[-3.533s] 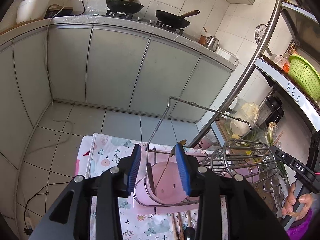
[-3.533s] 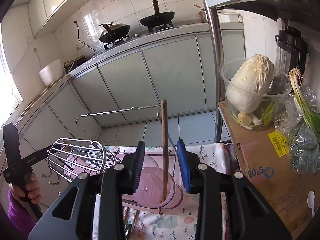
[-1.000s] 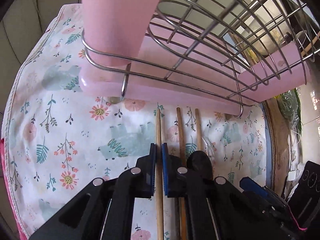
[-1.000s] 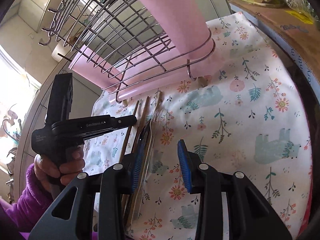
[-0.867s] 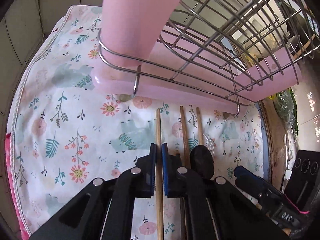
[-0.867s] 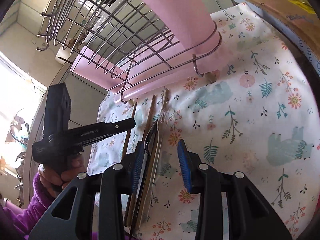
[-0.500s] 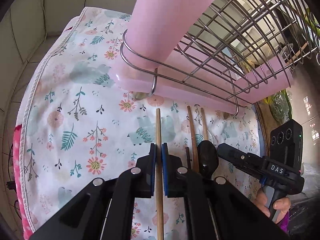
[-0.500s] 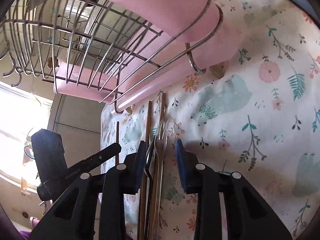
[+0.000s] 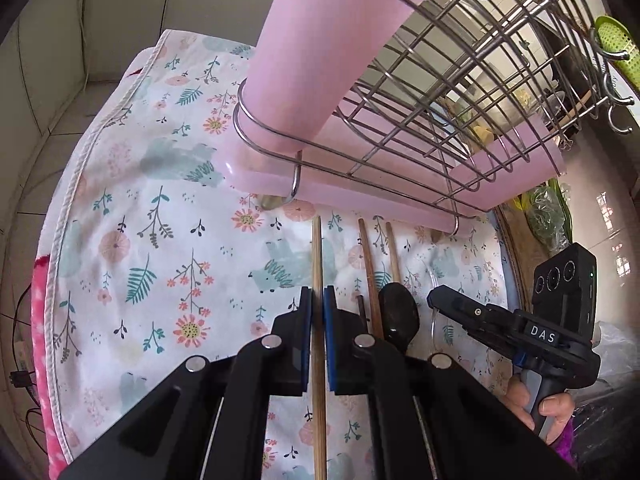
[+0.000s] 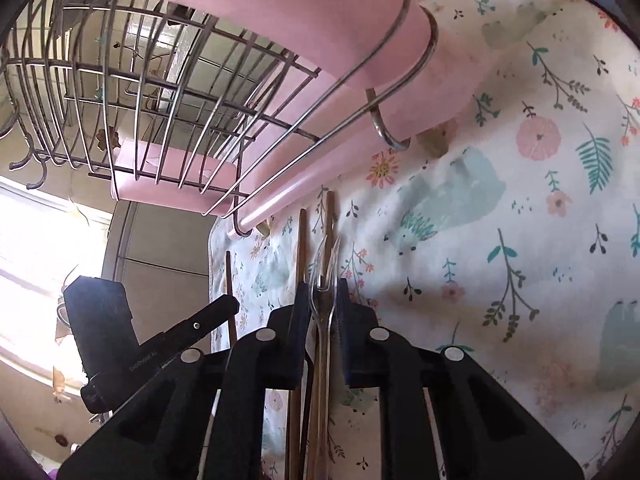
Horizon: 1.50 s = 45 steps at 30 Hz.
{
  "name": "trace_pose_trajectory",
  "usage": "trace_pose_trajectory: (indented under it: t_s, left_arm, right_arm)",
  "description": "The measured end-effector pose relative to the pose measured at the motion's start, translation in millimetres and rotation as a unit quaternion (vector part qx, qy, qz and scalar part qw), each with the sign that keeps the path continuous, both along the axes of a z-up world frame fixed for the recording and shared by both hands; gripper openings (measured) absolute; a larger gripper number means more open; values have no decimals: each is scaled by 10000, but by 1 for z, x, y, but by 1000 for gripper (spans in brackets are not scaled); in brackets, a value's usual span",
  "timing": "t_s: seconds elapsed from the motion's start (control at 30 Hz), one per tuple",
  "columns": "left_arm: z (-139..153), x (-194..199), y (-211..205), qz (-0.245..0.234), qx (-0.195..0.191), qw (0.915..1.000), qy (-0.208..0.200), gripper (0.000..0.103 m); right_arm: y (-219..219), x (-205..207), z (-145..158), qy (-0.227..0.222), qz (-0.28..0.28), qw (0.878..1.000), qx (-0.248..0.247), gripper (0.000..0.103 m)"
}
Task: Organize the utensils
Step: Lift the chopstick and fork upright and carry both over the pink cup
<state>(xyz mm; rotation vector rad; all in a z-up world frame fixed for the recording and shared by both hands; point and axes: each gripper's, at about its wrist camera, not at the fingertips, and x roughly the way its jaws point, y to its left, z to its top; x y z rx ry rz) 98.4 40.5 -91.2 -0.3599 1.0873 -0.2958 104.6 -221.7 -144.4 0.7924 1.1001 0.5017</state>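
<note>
Left gripper (image 9: pixel 317 312): fingers closed on a light wooden chopstick (image 9: pixel 317 256), which runs between the pads toward the rack. Right gripper (image 10: pixel 323 304): fingers have just been closing around a clear plastic fork (image 10: pixel 325 280); the fork lies between the pads, contact not certain. Both utensils lie over the floral cloth (image 9: pixel 160 240) on the worktop, near the wire rack (image 9: pixel 440 92) with its pink cup (image 9: pixel 316 52). Dark spoon (image 9: pixel 398 316) and more chopsticks (image 9: pixel 370 264) lie between the grippers.
</note>
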Motion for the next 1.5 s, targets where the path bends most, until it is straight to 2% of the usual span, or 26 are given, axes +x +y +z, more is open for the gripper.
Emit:
trace_pose_trajectory:
  t_s: [0.17,0.3,0.57,0.87,0.9,1.2,1.5]
  left_arm:
    - [21,-13,3,26,14,9992,-401,5]
    - [38,-26,5,61,-16,9970,-778,5]
    - [72,-51,11,136,-229,9893,-1432,5]
    - [98,-66,21,241,-380,9801,-1931,5]
    - [100,-68,22,245,-387,9793,-1973,5]
    - [122,-79,28,307,-373,9715,-2321,5]
    - [165,-87,36,457,-172,9561,-2890,5]
  right_arm:
    - [-7,-17,14,-258,-109,9994,-188,14]
    - [-10,-35,33,-632,-231,9964,-507,14]
    - [0,-64,81,-1454,-337,9839,-987,14]
    - [1,-86,115,-2069,-419,9694,-1251,12]
    - [0,-88,118,-2123,-430,9677,-1287,3]
    - [1,-100,134,-2410,-457,9583,-1468,3]
    - [-9,-103,188,-3099,-686,9309,-1808,3]
